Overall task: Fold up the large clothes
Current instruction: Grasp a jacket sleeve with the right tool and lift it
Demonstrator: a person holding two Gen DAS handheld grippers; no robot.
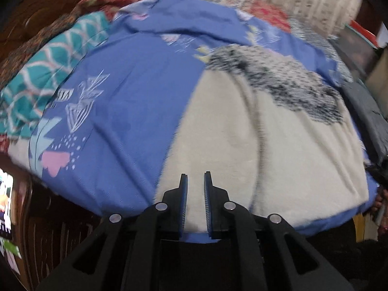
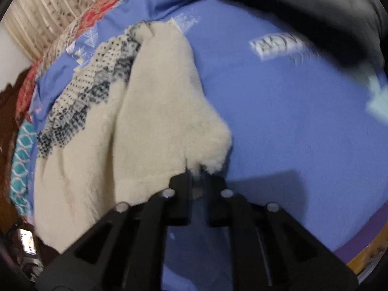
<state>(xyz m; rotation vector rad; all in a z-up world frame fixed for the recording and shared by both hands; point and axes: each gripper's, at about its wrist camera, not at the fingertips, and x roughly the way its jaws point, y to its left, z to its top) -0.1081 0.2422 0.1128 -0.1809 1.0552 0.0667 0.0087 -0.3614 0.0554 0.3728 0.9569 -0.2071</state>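
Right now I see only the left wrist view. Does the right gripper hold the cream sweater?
Observer: Yes. The right gripper is shut on a fluffy edge of the cream sweater.
Operator: What lies beside that edge, on the side away from the sweater?
Observer: Only bare blue sheet.
Operator: And further back on that side?
Observer: A grey cloth lies bunched at the sheet's far side.
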